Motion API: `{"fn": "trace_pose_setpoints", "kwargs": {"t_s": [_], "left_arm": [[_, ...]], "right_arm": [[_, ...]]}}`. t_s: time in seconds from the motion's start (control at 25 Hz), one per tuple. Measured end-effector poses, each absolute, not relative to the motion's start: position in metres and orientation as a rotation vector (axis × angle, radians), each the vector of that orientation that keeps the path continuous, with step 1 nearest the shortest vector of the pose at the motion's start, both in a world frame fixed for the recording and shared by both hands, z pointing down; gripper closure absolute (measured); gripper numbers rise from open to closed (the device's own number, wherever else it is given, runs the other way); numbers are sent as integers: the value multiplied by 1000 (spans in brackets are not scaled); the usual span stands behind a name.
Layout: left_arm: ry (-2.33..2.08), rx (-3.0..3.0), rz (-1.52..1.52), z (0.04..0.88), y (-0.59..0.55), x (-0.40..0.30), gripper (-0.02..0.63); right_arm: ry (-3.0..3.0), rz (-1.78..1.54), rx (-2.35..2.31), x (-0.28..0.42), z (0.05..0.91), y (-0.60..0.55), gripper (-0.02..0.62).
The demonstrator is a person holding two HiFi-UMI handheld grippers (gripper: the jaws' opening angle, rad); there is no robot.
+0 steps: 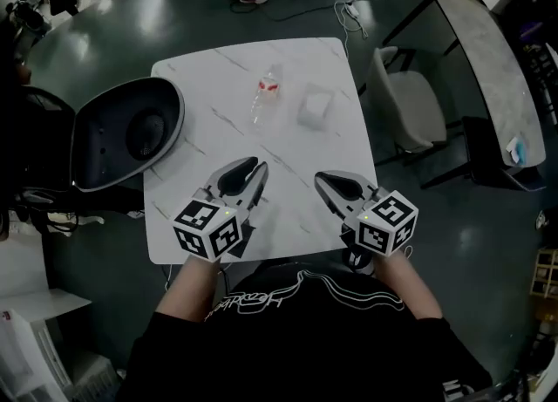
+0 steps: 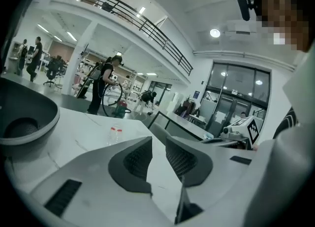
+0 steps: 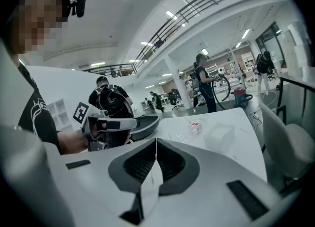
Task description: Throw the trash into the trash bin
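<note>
- Jaws of the left gripper stand a narrow gap apart. Only bare tabletop shows between them, and nothing is held.
- Jaws of the right gripper meet tip to tip, and nothing is held.
- Both grippers hover over the near edge of the table, well apart from the trash.
- Trash item 1: a clear plastic bottle appears to lie on its side near the far middle of the table.
- Trash item 2: a pale translucent box sits near the bottle on its right, not touching it.
- Destination: the trash bin stands off the table's left edge, its grey oval top facing up.
- Handling, bottle (judgement): probably light and thin-walled, so it should dent under pressure. It is smooth and round, so it may roll or slip. Take hold across the body at mid-length, or at the neck, which should be stiffer.
- Handling, box (judgement): probably light, with walls that flex. Pinch one side wall.
- Hard to make out: the bottle's outline blends into the marble pattern, and whether it still contains liquid cannot be told.
- Whether the box is lidded or open cannot be told.
- Cut off: the bin's lower body and depth are not visible.
</note>
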State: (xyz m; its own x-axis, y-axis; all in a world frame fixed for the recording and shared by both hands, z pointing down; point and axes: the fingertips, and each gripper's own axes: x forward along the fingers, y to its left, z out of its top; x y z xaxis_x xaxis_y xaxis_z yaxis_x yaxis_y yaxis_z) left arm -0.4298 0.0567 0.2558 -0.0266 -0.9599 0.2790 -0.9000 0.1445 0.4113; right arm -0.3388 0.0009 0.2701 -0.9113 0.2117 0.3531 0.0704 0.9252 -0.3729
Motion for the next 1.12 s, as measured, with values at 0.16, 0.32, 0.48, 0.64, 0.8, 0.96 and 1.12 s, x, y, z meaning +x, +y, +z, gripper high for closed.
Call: {"fn": "trace_pose_setpoints", "kwargs": {"t_s": [0.16,0.32,0.48,0.64,0.8,0.96,1.12], "left_arm": [[-1948,1744,-119,270,32,-466,448],[-1978,1666,-28,300,10,-498,328],[-1994,1604,126,341,-9,-522,284],[-1991,1523,223,378,-23,-541,277],[-1982,1473,283,408,-35,-550,273],[-1981,1431,346,427,-43,-559,273],[-1989,1404,373,439,-50,-563,273]], "right_arm": [[-2676,540,-122,-346,280,-16,561],[-2663,583,-53,-348,289,-30,561],[-2634,604,-10,-350,302,-38,561],[-2596,616,9,-350,318,-41,561],[-2569,631,41,-346,327,-45,562],[-2561,635,71,-341,329,-52,561],[-2553,649,107,-332,334,-59,561]]}}
